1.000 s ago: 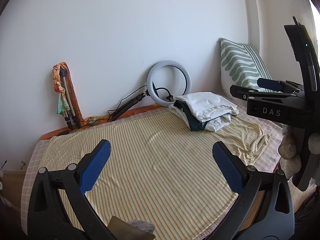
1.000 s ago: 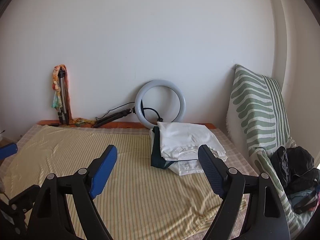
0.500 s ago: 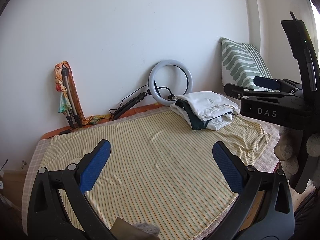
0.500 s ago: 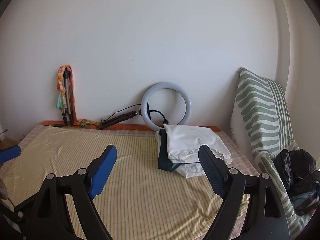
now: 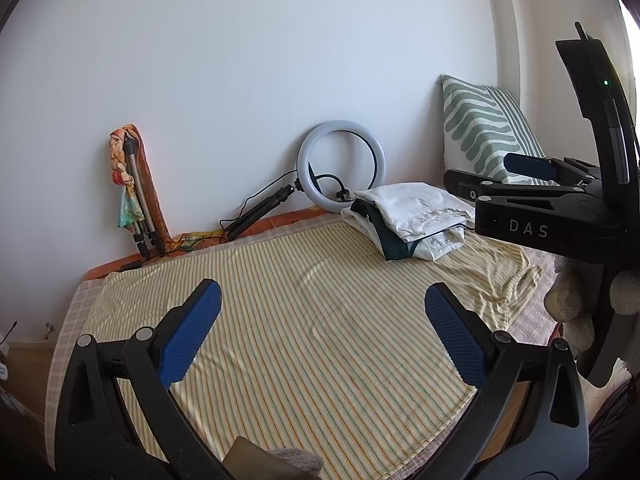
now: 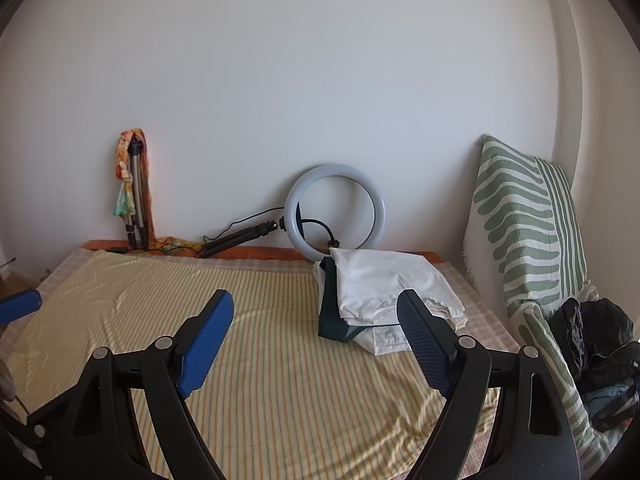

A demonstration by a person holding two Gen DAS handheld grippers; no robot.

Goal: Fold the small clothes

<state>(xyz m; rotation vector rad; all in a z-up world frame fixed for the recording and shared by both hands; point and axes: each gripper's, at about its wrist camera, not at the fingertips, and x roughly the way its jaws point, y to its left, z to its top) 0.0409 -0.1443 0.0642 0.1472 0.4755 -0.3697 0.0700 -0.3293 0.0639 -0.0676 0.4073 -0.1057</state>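
Left wrist view: left gripper (image 5: 322, 320) and right gripper (image 6: 316, 322) both gape empty above the striped cloth (image 5: 304, 320), folded pile (image 6: 384, 296) at two o'clock (apparently between garments), so next comes fetching an unfolded piece, none clearly visible.

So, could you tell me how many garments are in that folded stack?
3 visible: a white top uppermost, a dark green piece beneath, and a white shirt at the bottom. More may be hidden.
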